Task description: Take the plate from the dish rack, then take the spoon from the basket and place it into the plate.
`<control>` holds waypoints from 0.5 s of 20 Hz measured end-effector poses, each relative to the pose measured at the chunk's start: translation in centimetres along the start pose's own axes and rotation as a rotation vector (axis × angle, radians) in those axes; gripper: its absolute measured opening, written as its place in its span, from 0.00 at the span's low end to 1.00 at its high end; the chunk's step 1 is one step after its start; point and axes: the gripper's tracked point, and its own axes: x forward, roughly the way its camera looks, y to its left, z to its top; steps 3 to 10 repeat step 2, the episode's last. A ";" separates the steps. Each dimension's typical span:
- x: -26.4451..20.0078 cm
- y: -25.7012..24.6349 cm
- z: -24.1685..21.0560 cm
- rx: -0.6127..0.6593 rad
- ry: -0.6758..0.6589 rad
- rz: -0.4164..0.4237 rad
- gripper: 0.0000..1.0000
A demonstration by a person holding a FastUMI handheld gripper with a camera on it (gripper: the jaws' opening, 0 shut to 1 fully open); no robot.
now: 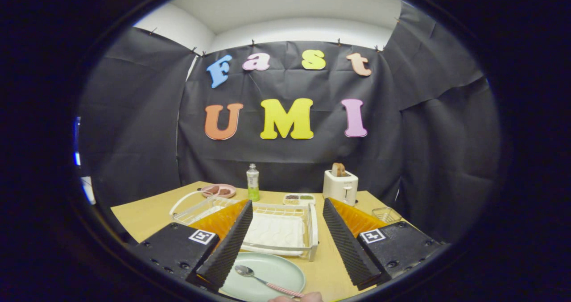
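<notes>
spoon (263, 279) lay in the pale green plate (285, 266) on the desk (134, 217), just under and between the gripper (285, 239) fingers, bowl toward the left finger, handle running off toward a hand (296, 298). gripper gaped wide, held nothing. dish rack (312, 226) sat just beyond, basket (386, 213) farther right. looked done.

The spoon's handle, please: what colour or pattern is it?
Pink-and-white checked, on the spoon lying in the plate, gripper view.
</notes>
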 end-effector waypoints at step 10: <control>0.3 -0.1 -0.3 0.008 0.003 -0.004 1.00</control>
